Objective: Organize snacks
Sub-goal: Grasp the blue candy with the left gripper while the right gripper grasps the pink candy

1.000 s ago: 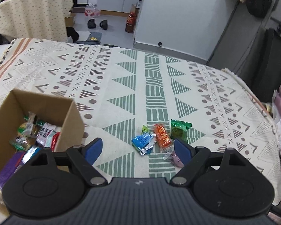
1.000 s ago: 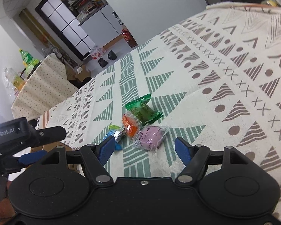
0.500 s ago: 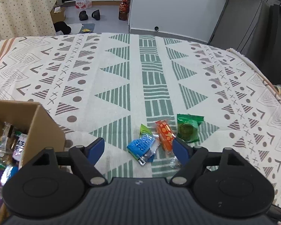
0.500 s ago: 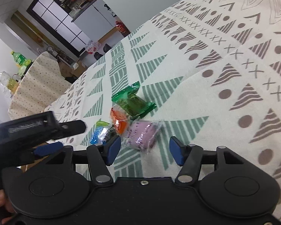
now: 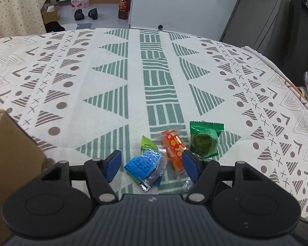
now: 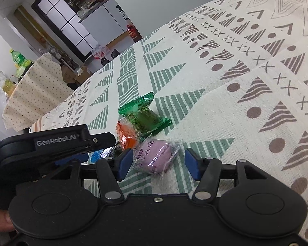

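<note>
The left hand-held gripper [image 5: 152, 164] hangs low over a small heap of wrapped snacks on the table [image 5: 104, 71], which is covered in a cream cloth printed with green and brown shapes. Its 2 blue-padded fingers are spread wide, nothing between them is gripped, and the blue snack packet [image 5: 144, 163] lies in the gap on the cloth. A small lime-green wrapper [image 5: 147, 142] sits just behind the blue packet, touching it. The orange packet [image 5: 174, 147] lies beside them, its near end passing behind the right-side pad. The green packet [image 5: 204, 140] lies just beyond that pad, next to the orange one. At the left edge of this view stands the wall of a cardboard box [image 5: 8, 153], close to the heap.

The right hand-held gripper [image 6: 157, 165] is also spread open and empty. The purple snack [image 6: 153, 156], in clear wrap with printed characters, lies on the table between its 2 pads, nearer the left pad. Behind it the orange packet [image 6: 126, 136] and green packet [image 6: 142, 116] touch each other. The left gripper's black body [image 6: 51, 143] reaches in from the left of this view, over the blue packet.
</note>
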